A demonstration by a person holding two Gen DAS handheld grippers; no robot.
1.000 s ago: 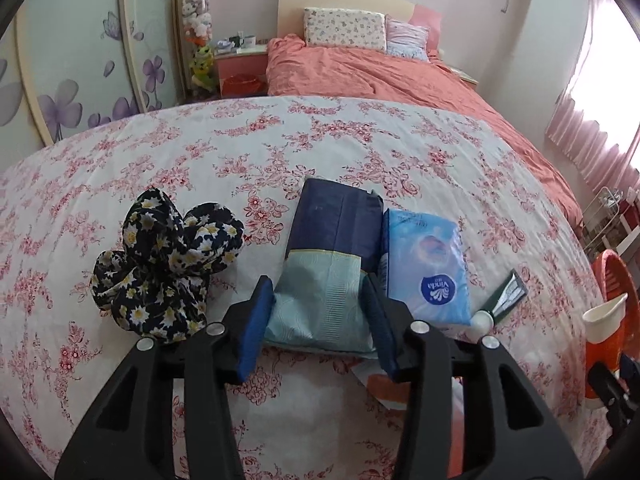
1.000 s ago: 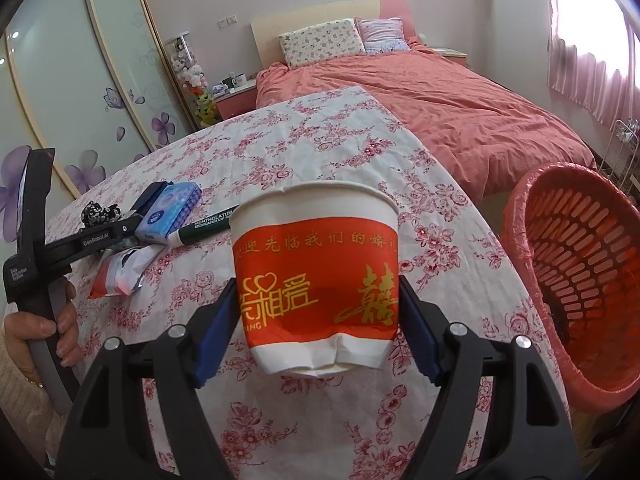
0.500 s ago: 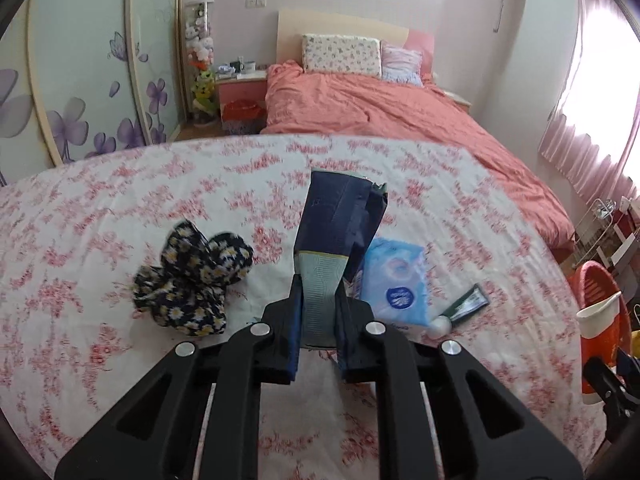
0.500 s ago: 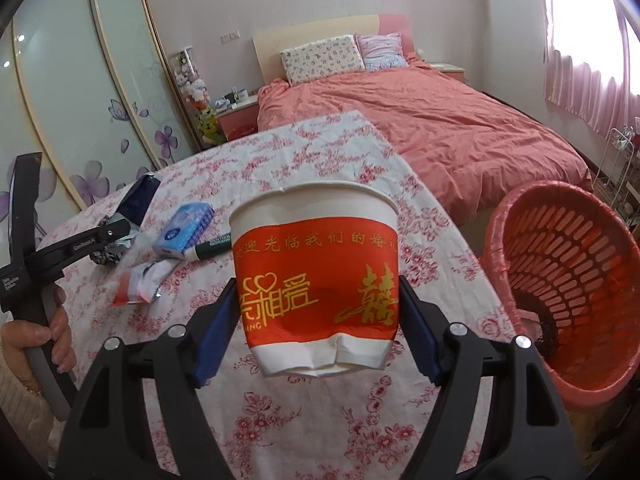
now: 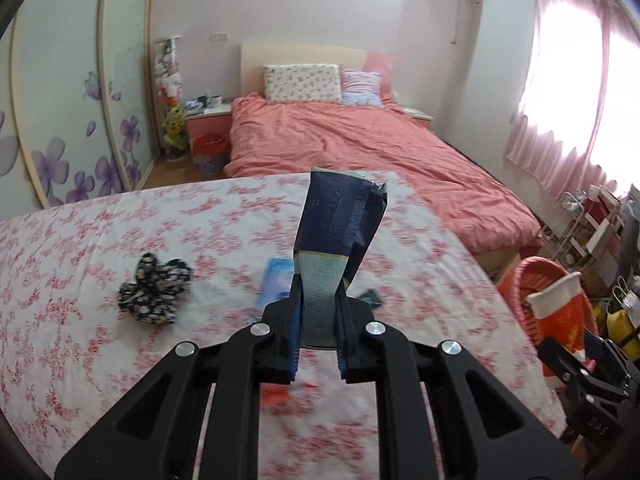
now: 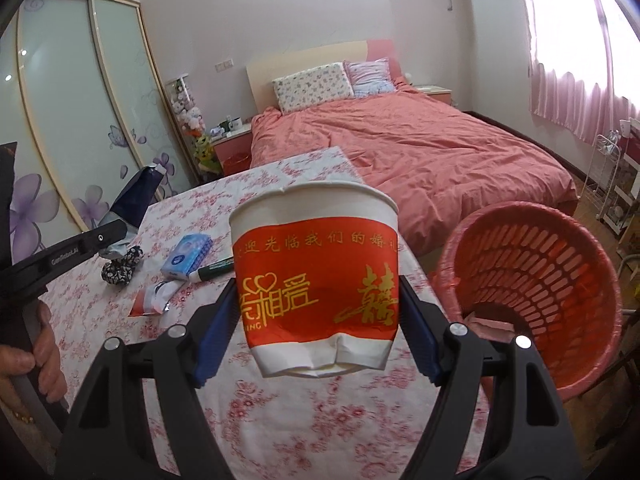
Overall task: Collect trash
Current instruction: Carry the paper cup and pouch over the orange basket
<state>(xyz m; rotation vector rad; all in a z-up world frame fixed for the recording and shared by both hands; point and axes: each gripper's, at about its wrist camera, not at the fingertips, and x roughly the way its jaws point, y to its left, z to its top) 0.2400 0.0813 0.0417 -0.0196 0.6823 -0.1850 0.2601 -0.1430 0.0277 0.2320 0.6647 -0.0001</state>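
Left gripper (image 5: 318, 312) clamps a dark-blue packet (image 5: 340, 220) above the floral table (image 5: 80, 240); right gripper (image 6: 316, 328) squeezes a paper cup (image 6: 316, 276) beside it.

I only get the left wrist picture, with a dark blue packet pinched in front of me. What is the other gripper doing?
Observer: The right gripper holds a red and white paper cup, its bottom edge crumpled.
Visitor: Anything in the red basket? I only see its edge.
Observer: The right wrist view looks into the red basket; what it shows of the inside looks empty.
Visitor: Something red is blurred under my gripper. What is it?
Observer: A flattened red and white wrapper, lying on the floral cloth near a blue tissue pack.
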